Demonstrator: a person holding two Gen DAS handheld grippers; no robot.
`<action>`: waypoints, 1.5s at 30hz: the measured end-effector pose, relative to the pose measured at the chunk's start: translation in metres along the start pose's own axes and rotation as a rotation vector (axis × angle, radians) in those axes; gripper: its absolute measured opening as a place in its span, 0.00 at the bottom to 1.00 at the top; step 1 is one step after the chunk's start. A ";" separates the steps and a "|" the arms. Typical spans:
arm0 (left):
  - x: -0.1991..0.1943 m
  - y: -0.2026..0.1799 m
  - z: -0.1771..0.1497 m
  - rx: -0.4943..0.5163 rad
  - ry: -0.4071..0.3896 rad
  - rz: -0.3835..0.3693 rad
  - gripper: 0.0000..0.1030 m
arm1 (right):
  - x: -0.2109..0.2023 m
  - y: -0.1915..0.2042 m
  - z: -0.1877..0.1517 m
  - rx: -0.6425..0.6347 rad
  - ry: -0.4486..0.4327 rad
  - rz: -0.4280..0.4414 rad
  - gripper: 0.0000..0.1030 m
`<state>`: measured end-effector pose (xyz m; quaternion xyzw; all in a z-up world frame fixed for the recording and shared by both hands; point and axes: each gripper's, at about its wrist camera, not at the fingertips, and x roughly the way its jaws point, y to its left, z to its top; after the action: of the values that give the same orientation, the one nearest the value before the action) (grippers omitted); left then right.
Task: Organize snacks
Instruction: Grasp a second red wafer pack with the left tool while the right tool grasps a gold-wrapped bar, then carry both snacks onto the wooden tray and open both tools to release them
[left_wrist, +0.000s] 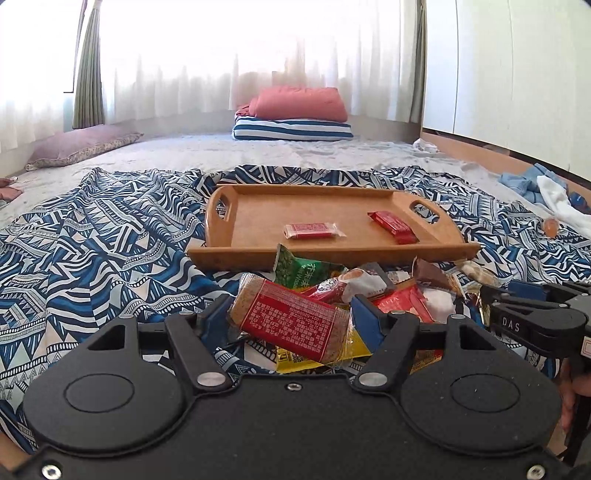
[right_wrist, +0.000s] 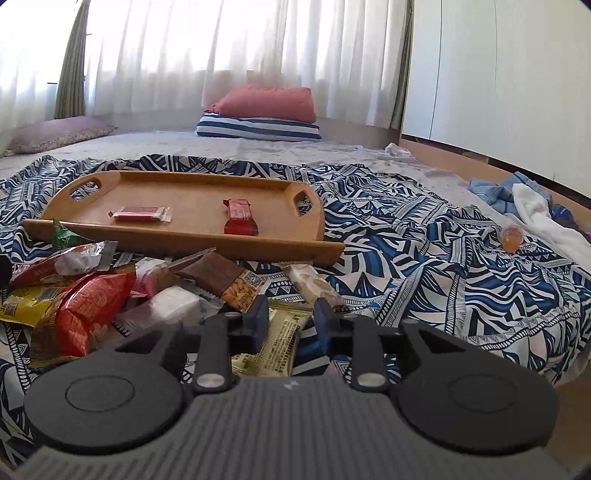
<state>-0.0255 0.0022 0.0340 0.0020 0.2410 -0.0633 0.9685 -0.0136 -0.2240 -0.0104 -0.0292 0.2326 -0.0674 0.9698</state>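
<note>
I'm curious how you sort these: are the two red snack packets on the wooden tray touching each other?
Apart. In the right wrist view, bare wood of the tray shows plainly between the flat red packet and the darker red packet.

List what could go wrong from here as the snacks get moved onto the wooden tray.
1. The left tongs hold the brown-and-red bar slanted, pinched at its ends; it may twist or slip before reaching the wooden tray.
2. The right tongs straddle a pale green packet without clearly pinching it; closing could bunch the patterned cloth or only crease the wrapper.
3. The tray's near rim stands close behind the snack pile; a low carry could snag it.
</note>
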 end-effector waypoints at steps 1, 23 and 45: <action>0.001 0.000 0.000 -0.003 0.001 -0.001 0.66 | 0.000 0.001 0.000 0.003 0.003 0.004 0.56; 0.015 0.006 0.014 -0.049 0.061 0.004 0.66 | 0.000 0.008 0.000 0.010 0.032 0.011 0.39; 0.108 0.038 0.131 -0.165 0.144 0.007 0.65 | 0.065 -0.027 0.089 -0.015 -0.030 0.174 0.39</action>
<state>0.1353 0.0217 0.0981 -0.0724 0.3144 -0.0397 0.9457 0.0814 -0.2579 0.0424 -0.0170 0.2204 0.0193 0.9751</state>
